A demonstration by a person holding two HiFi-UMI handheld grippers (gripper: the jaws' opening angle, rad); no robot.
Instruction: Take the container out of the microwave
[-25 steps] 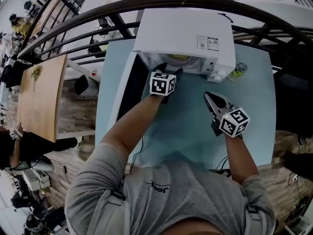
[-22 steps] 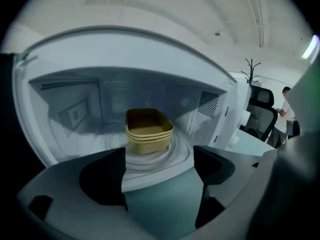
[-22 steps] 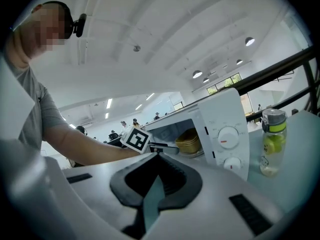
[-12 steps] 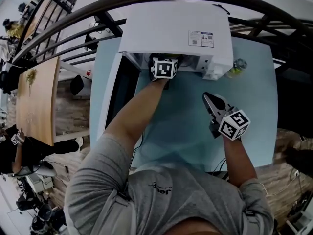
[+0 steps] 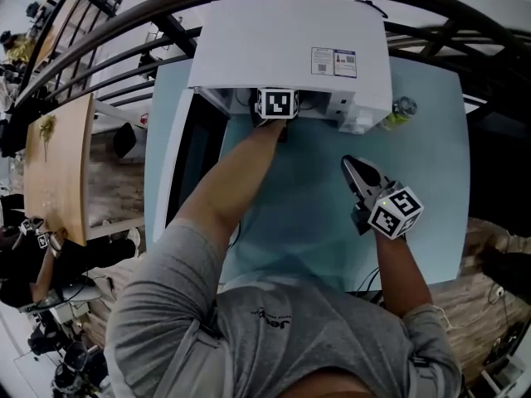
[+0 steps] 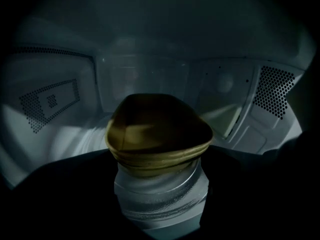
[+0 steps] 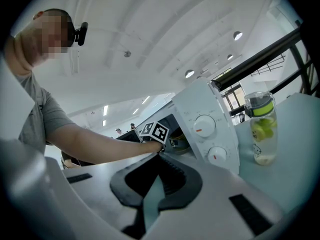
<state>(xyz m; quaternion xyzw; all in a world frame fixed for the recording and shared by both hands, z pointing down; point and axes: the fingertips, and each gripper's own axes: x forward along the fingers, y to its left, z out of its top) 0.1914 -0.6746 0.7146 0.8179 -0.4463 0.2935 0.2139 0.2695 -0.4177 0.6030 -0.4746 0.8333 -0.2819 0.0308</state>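
The white microwave (image 5: 290,44) stands at the table's far side with its door (image 5: 195,160) swung open to the left. Inside its dim cavity sits the container (image 6: 157,134), a clear tub with an olive-yellow lid. My left gripper (image 6: 159,201) has reached into the cavity; in the head view only its marker cube (image 5: 276,104) shows at the opening. Its dark jaws stand wide on either side of the tub, and I see no pad pressing on it. My right gripper (image 5: 349,163) hovers over the table in front of the microwave's dials (image 7: 205,125), shut (image 7: 161,160) and empty.
A clear bottle (image 5: 400,113) with a green cap and lemon slices stands right of the microwave (image 7: 262,129). The pale blue table (image 5: 307,214) lies below both arms. A dark curved railing (image 5: 465,23) runs behind the microwave.
My left gripper went forward from the microwave's opening into the cavity, so its jaws are now hidden in the head view. The right gripper stayed about where it was.
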